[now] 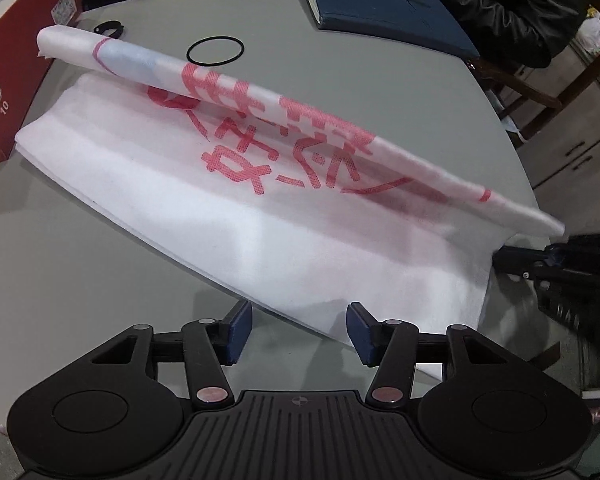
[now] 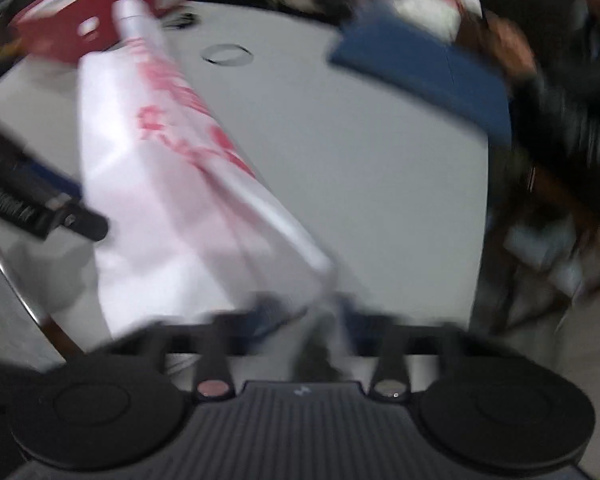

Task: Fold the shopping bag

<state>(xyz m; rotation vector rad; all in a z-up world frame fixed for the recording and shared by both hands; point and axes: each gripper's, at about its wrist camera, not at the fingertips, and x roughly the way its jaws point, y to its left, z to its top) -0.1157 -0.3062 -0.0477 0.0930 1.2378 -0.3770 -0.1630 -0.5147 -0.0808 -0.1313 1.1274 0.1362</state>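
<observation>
A white shopping bag (image 1: 220,208) with red print lies on the round grey table (image 1: 80,264). Its far half is folded over toward me as a raised flap. My left gripper (image 1: 300,332) is open at the bag's near edge, with the blue pads on either side of the edge and not pressing it. My right gripper (image 1: 512,258) enters from the right at the bag's right end. The right wrist view is blurred; there the bag (image 2: 160,208) runs down into my right gripper (image 2: 312,316), which is shut on the fabric. The left gripper (image 2: 60,216) shows at that view's left.
A red box (image 1: 16,80) stands against the bag's far left end. A thin black ring (image 1: 215,51) and a smaller black ring (image 1: 109,27) lie behind the bag. A blue book (image 1: 380,4) lies at the far edge, with a person's black sleeve (image 1: 512,8) beside it.
</observation>
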